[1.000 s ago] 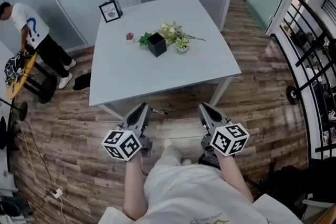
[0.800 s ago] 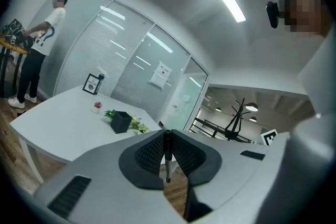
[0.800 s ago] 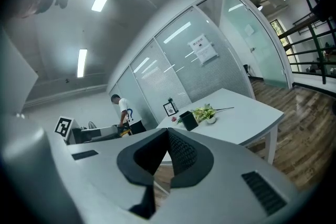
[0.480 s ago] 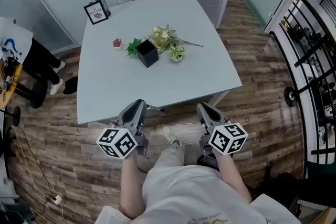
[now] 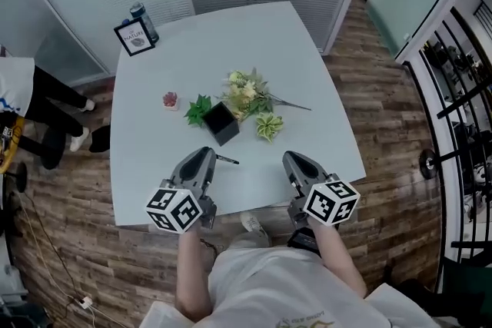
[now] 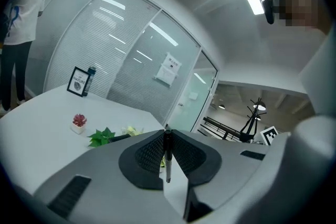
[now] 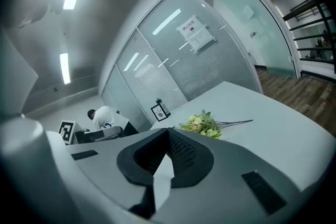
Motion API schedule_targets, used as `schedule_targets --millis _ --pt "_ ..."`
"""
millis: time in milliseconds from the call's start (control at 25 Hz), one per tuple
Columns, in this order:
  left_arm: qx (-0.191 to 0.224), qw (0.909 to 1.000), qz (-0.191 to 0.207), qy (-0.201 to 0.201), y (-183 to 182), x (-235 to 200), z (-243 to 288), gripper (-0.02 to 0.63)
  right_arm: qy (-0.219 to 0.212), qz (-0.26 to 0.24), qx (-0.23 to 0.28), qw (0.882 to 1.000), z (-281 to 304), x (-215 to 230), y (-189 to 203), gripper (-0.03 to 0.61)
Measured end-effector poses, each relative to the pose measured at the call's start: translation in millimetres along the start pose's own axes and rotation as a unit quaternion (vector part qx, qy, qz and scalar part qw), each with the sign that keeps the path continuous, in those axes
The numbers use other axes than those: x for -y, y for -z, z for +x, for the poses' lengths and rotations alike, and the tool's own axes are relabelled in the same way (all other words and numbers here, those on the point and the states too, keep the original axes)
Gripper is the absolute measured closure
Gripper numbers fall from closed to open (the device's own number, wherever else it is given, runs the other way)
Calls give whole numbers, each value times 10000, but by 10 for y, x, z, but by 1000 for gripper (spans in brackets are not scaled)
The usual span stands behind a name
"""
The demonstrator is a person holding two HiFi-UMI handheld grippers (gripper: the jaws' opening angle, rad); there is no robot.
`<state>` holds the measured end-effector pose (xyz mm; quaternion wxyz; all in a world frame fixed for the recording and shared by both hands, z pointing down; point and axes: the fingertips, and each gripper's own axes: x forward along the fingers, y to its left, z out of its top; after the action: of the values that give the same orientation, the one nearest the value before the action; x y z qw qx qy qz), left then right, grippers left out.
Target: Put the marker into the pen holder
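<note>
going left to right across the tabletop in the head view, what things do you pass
picture frame → small red plant → green leafy sprig → pen holder → pale green plant

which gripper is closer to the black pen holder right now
Left. The left gripper, shut on the marker, is just short of the pen holder; the right gripper is farther off, toward its right.

pen holder (image 5: 221,123) on table (image 5: 307,65), flowers (image 5: 246,94) just behind, frame (image 5: 133,37) far left
</note>
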<state>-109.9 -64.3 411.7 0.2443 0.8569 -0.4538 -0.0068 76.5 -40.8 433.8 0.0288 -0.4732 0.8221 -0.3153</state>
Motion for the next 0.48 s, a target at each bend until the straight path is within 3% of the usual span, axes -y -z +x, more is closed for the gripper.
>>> schedule_targets --millis 240,480 --pt "-52 9999 -108 -116 -132 -428 402 568 15 256 88 9996 321 228 -246 561" --pt "-71 9998 -121 -135 -292 -539 766 568 83 514 230 9984 453 459 -563 561"
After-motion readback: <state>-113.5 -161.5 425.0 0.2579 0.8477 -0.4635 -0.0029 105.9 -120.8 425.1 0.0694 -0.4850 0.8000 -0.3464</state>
